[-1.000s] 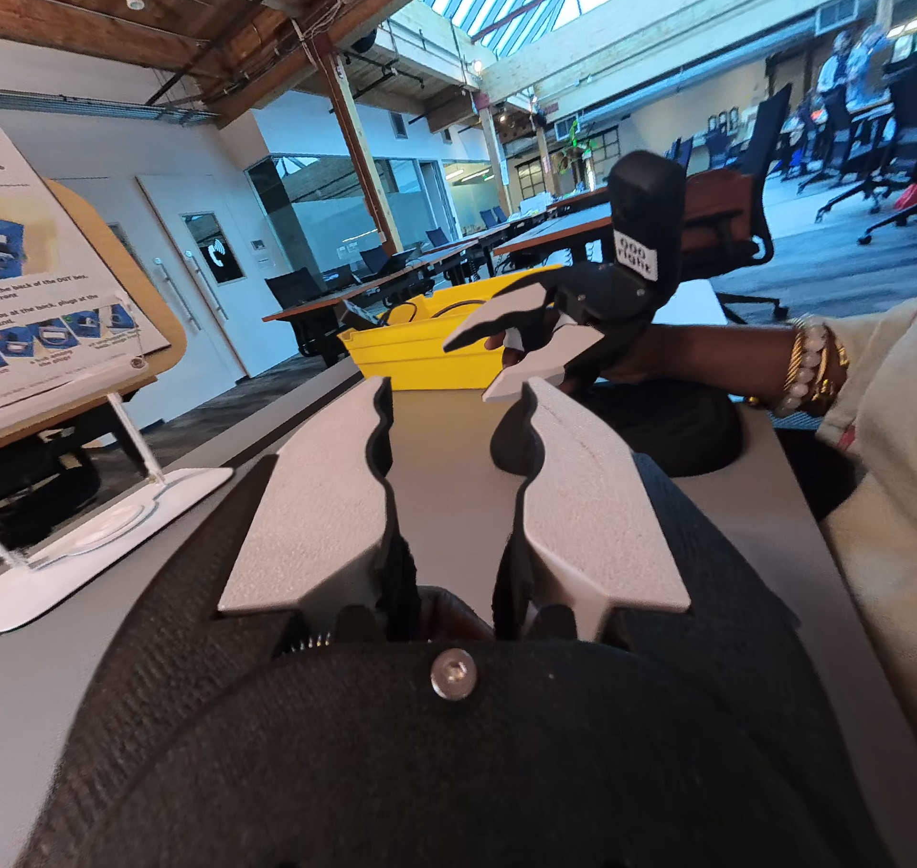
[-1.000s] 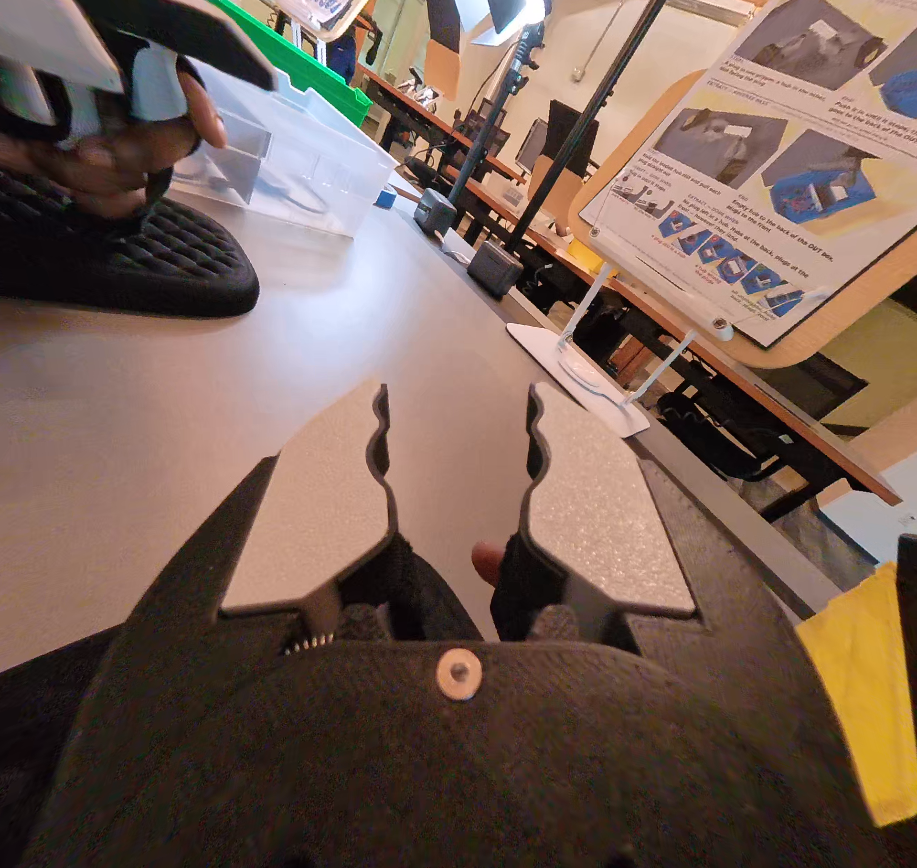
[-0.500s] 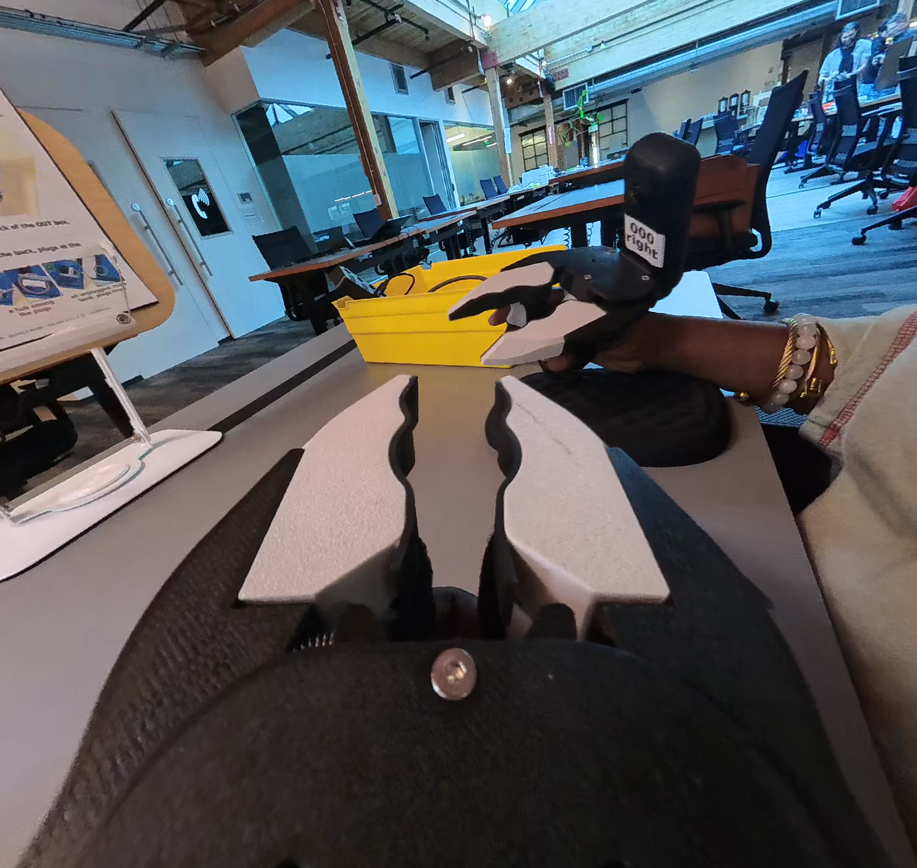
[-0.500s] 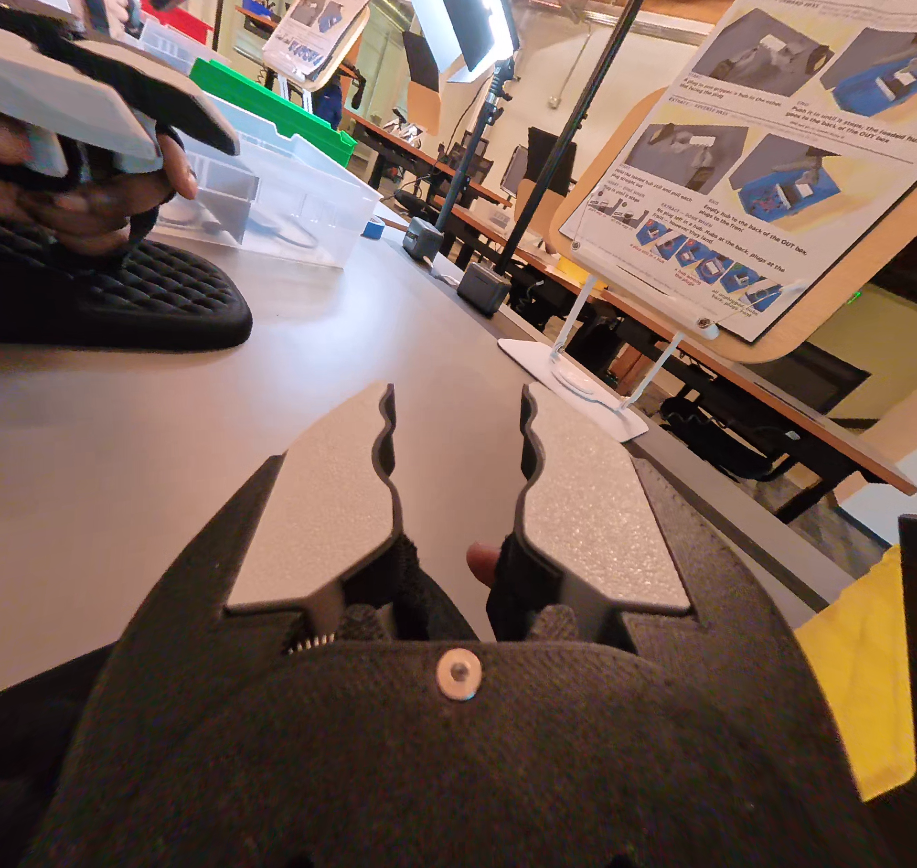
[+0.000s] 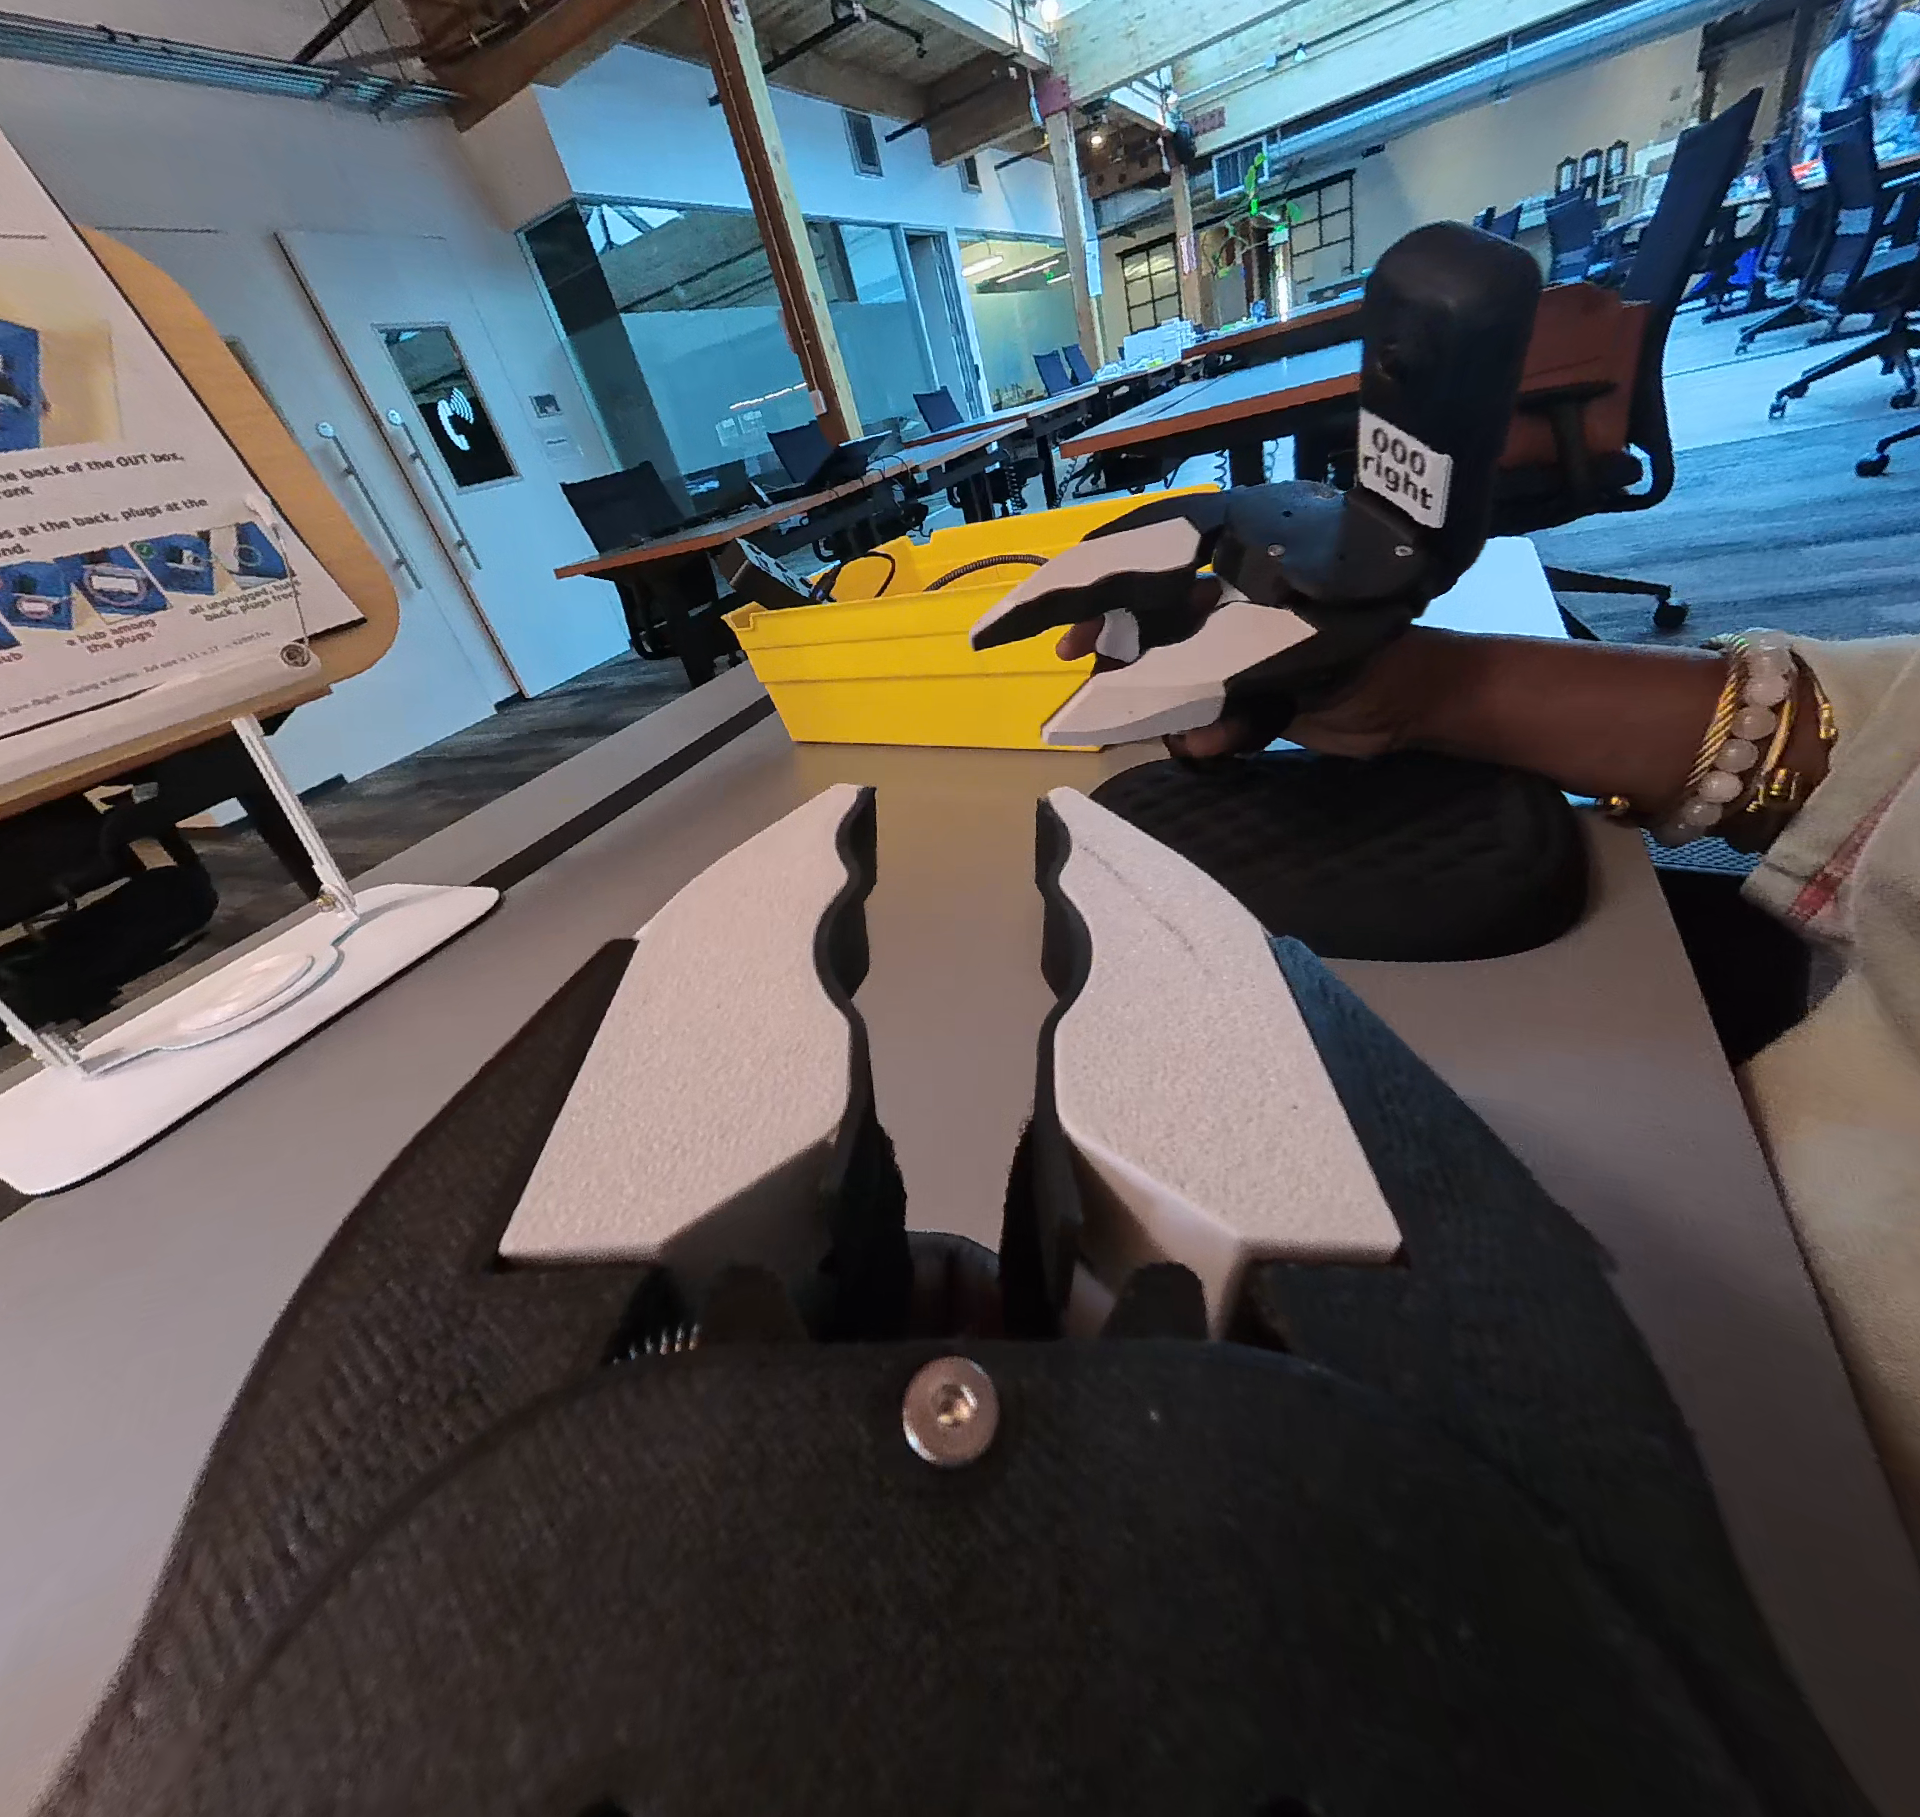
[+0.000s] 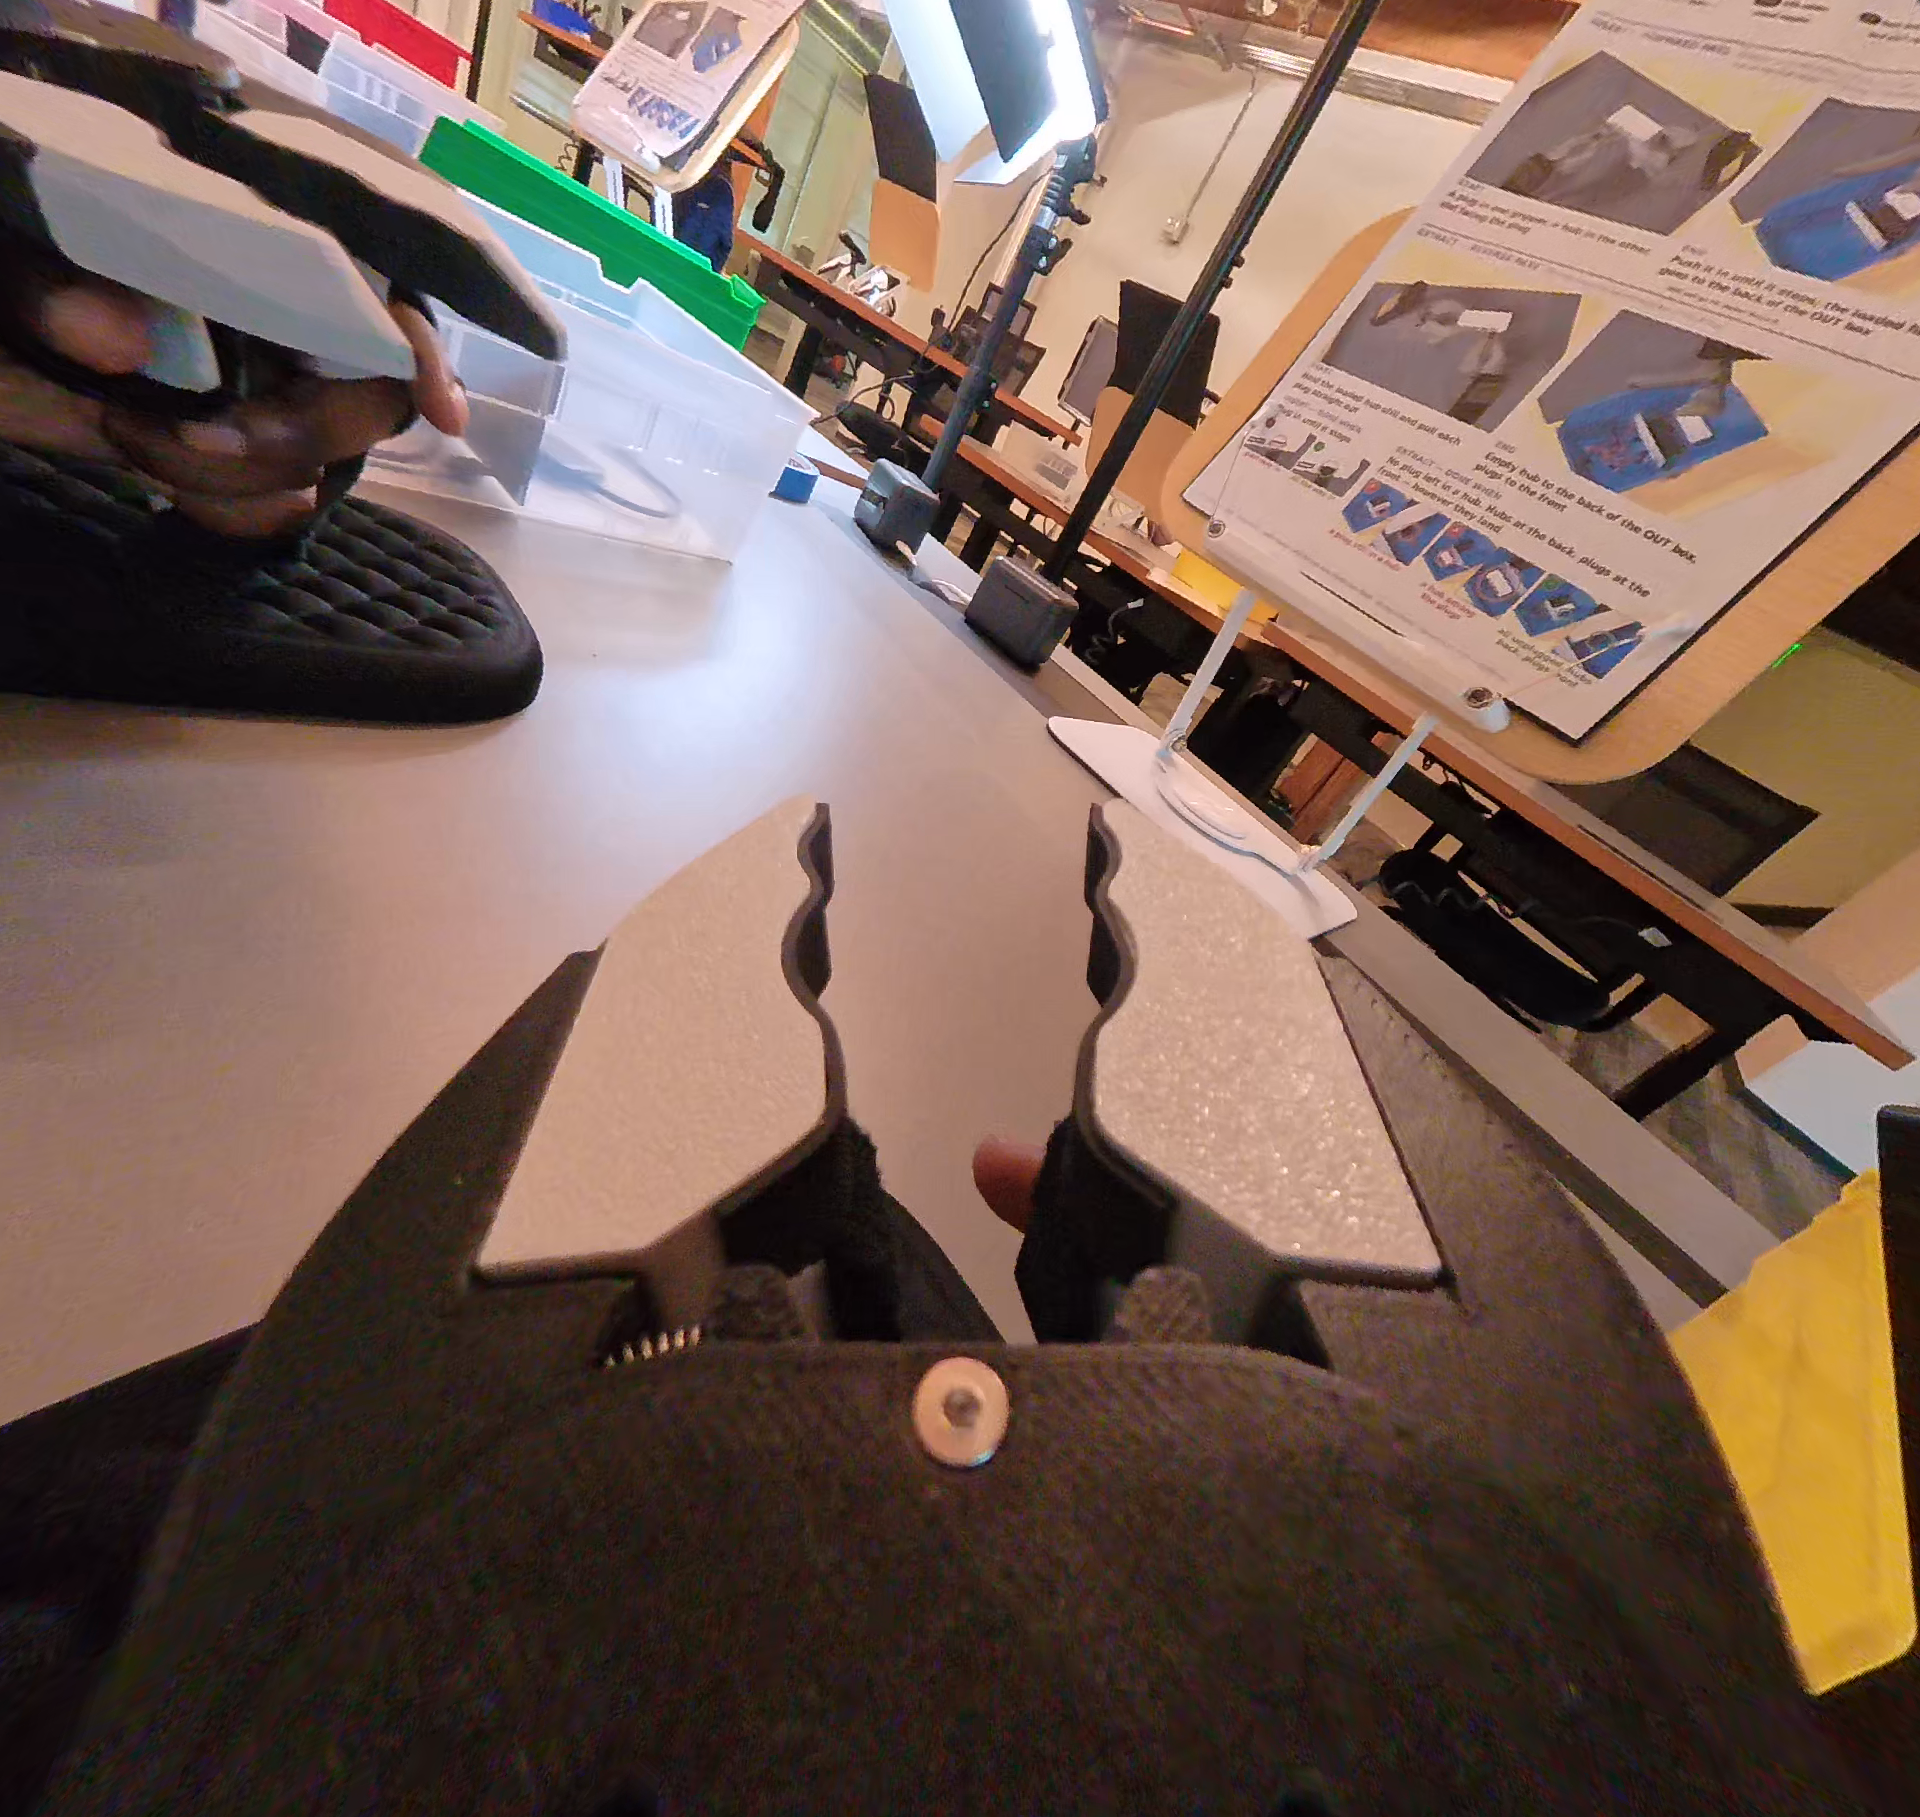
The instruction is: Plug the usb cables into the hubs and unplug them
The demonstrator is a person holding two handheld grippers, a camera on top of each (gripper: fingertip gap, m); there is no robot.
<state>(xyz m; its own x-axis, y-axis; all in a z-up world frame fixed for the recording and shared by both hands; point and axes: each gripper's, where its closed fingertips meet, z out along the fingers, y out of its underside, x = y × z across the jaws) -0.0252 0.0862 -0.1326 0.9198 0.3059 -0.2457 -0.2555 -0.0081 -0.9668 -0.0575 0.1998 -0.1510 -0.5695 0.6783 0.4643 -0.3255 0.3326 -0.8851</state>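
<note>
My left gripper [image 5: 956, 817] is open and empty, low over the grey table [image 5: 935, 1019]. My right gripper [image 6: 958, 827] is open and empty too, also low over the table. In the left wrist view the right gripper [image 5: 1049, 671] hovers above a black pad [image 5: 1351, 863], in front of a yellow bin [image 5: 894, 676]. A black cable [image 5: 977, 562] loops inside that bin. In the right wrist view the left gripper [image 6: 312, 281] is held over another black pad [image 6: 312, 624]. Behind it stands a clear plastic bin [image 6: 665, 437] with a cable loop inside. No hub shows clearly.
An instruction board on a white stand is at the table's far edge [image 5: 156, 520], also seen in the right wrist view [image 6: 1579, 365]. Two light-stand bases [image 6: 1018, 609] stand on that edge. A green bin [image 6: 582, 198] sits behind the clear one. A yellow bin corner [image 6: 1787, 1404] is at the lower right. The tips of one gripper are about 12 centimeters away from the tips of the other.
My left gripper's fingers have narrowed their gap and the gripper has tipped down toward the table. My right gripper's fingers have closed slightly. Both stay empty.
</note>
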